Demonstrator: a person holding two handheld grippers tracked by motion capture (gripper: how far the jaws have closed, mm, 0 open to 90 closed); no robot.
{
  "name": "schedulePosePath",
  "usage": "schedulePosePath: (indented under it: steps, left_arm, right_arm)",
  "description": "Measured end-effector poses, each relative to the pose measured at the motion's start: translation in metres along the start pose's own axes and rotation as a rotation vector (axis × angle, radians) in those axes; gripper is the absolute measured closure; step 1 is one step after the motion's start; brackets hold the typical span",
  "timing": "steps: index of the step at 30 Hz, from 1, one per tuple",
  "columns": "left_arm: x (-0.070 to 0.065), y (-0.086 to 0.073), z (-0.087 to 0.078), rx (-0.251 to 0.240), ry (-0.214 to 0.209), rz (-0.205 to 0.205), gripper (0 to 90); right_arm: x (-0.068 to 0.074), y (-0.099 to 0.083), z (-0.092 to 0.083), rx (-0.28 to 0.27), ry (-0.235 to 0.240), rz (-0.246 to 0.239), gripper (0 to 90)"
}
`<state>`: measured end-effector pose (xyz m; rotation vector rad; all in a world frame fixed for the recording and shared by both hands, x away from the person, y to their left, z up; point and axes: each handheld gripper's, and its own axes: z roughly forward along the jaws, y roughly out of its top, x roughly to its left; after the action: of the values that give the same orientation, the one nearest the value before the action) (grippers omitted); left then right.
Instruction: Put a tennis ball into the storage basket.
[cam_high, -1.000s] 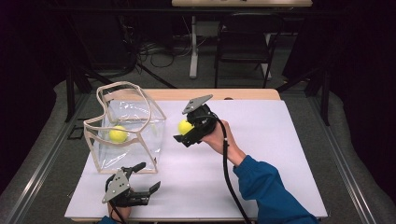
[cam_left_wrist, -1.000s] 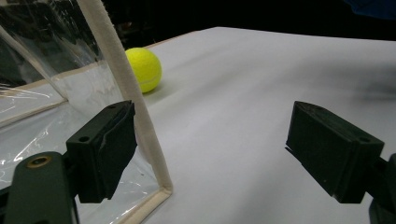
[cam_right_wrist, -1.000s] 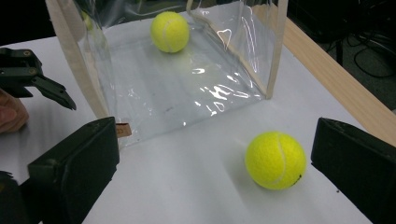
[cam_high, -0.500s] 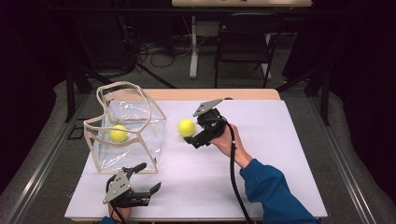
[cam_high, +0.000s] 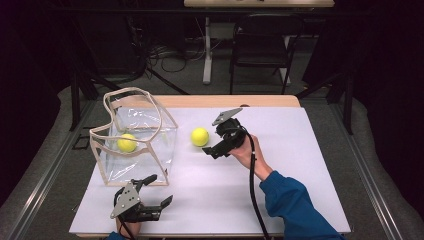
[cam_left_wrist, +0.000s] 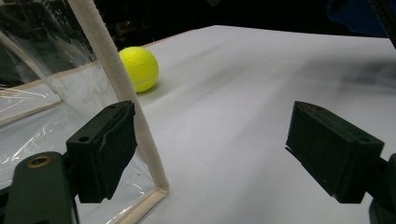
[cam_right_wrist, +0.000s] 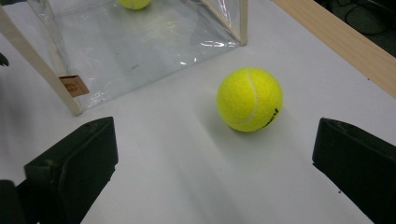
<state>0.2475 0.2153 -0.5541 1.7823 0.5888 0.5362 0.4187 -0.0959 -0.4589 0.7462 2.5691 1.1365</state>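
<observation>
one ball (cam_high: 126, 143) sits in your clear bag (cam_high: 150, 131), the other ball (cam_high: 199, 136) lies loose on the table (cam_high: 300, 165) beside your right hand-held gripper (cam_high: 216, 145), both hand-held grippers wide open, empty.

my right tongs (cam_right_wrist: 212, 172) spread wide, empty | tennis ball (cam_right_wrist: 250, 99) loose on white counter (cam_right_wrist: 187, 177) between jaws | clear bag (cam_right_wrist: 135, 42) beyond, second ball (cam_right_wrist: 133, 3) inside

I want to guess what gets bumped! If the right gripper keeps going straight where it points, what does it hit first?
Probably the loose tennis ball: it lies on the table just ahead of the right gripper, between its open jaws, slightly to one side. The clear bag lies farther on.
</observation>
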Motion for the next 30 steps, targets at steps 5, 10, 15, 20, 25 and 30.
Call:
schedulePosePath:
  steps: [5,10,15,20,25,30]
  left_arm:
    - [0.0,0.0,0.0,-0.001,-0.001,-0.001,15.9]
    - [0.0,0.0,0.002,0.001,-0.003,0.002,15.9]
    - [0.0,0.001,0.002,-0.003,-0.006,0.003,15.9]
    - [0.0,0.001,0.001,-0.006,-0.006,0.002,15.9]
    - [0.001,0.0,0.001,-0.002,-0.005,0.001,15.9]
    - [0.001,0.0,0.001,-0.001,-0.003,0.0,15.9]
  right_arm:
    - [-0.006,-0.001,0.005,0.01,-0.018,0.002,0.0]
    - [-0.009,-0.001,0.013,0.028,-0.024,0.001,0.0]
    - [-0.012,-0.001,0.022,0.046,-0.036,-0.001,0.0]
    - [-0.015,0.001,0.031,0.065,-0.032,0.0,0.0]
    - [-0.017,0.006,0.04,0.064,-0.022,0.007,0.0]
    - [-0.018,0.009,0.048,0.072,-0.012,0.016,0.0]
